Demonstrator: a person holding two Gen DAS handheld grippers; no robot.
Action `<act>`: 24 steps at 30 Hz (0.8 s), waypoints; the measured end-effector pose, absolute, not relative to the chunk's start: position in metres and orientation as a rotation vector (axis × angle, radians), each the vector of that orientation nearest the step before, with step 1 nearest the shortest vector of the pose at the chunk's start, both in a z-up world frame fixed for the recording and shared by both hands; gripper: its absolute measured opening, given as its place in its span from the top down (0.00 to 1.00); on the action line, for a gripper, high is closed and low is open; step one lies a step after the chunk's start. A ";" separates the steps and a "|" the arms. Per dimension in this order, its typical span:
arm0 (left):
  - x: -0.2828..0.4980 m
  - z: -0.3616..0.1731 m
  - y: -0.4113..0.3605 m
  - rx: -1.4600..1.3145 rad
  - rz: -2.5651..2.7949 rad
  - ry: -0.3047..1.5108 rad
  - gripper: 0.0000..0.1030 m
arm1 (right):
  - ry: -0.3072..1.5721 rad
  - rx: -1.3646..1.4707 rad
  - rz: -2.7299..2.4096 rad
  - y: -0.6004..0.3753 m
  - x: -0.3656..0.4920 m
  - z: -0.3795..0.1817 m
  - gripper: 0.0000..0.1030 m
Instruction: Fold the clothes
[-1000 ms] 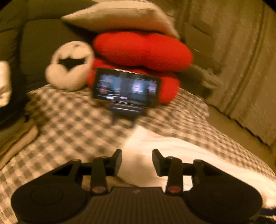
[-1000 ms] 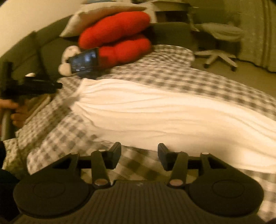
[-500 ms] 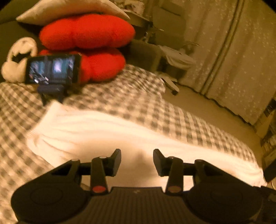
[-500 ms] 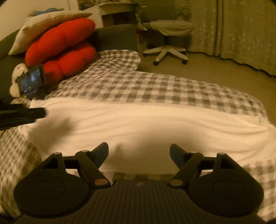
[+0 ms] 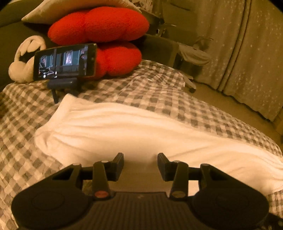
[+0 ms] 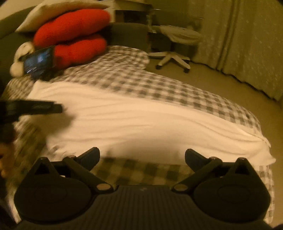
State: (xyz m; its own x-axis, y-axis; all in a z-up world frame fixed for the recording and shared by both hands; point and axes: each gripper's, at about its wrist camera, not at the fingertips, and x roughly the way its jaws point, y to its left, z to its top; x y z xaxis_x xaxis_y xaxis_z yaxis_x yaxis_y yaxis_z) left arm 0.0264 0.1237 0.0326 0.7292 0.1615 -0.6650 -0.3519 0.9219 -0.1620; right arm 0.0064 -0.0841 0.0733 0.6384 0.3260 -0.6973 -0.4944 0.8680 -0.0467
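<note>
A long white, softly wrinkled cloth garment (image 5: 134,131) lies stretched flat across the grey-and-white checked bed cover (image 5: 159,88), running from near the pillows toward the bed's far corner, where its end hangs just over the edge in the right wrist view (image 6: 263,146). It is laid out lengthwise and fairly smooth, which suits bringing one long edge over the other; whether the strip is a single layer or already doubled over, the pictures do not settle. The left hand-held gripper (image 5: 140,165) hovers over the near long edge of the garment, its jaws parted with only bare cloth showing between them, holding nothing. The right hand-held gripper (image 6: 142,158) has its jaws spread wide over the checked cover just short of the same near edge, also empty. Both being low and parted at that edge reads, in my judgement, as positioning to take hold along it, though it would fit letting go just as well. At the head of the bed a black smartphone on a small dark stand (image 5: 64,61) faces the person, propped in front of two stacked red plush cushions (image 5: 99,24), a beige pillow (image 5: 58,10) and a white stuffed toy (image 5: 23,58). No basket, box or other container is in view.
</note>
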 end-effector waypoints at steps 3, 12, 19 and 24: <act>0.024 0.033 0.123 -0.287 0.266 0.706 0.54 | 0.716 -0.241 0.513 -0.086 -0.009 0.083 0.00; 0.032 0.030 0.116 -0.251 0.264 0.704 0.53 | 0.622 -0.168 0.646 -0.093 -0.041 0.110 0.00; 0.041 0.031 0.105 -0.230 0.257 0.681 0.48 | 0.597 -0.141 0.651 -0.102 -0.037 0.117 0.00; 0.041 0.035 0.098 -0.205 0.238 0.635 0.48 | 0.505 -0.105 0.675 -0.127 -0.020 0.121 0.00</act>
State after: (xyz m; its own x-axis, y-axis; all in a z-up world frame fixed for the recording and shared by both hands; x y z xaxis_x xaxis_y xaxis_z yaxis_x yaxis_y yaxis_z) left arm 0.0411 0.0976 0.0352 0.7795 0.1556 -0.6067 -0.2808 0.9527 -0.1164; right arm -0.0199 -0.1271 0.1211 0.6655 0.5718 -0.4798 -0.6218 0.7803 0.0675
